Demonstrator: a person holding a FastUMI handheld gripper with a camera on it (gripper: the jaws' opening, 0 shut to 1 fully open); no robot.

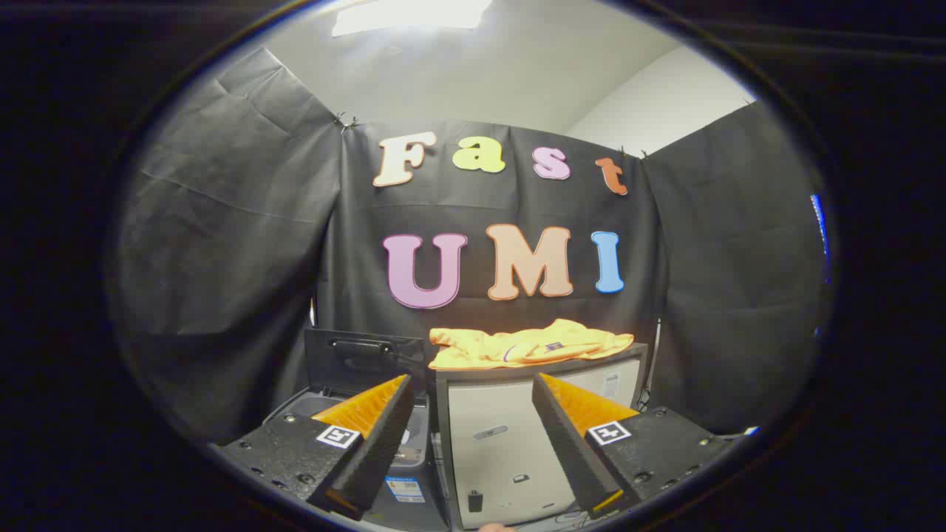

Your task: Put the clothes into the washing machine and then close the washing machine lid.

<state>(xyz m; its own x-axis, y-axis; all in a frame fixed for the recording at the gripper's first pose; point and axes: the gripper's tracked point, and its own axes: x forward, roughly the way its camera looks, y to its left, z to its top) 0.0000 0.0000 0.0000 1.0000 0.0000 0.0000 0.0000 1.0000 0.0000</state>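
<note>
A yellow-orange garment lies crumpled on top of a pale cabinet, beyond my fingers and slightly above their tips. To the cabinet's left stands the washing machine, its dark lid raised upright against the wall, a handle showing on it. My gripper is open, the two fingers spread wide with nothing between them. The left finger covers part of the machine's top opening; the right finger overlaps the cabinet's front.
Black cloth walls close the booth at the back and on both sides. The cabinet has a small label and a dark fitting low on its front. Cables lie on the floor to the cabinet's right.
</note>
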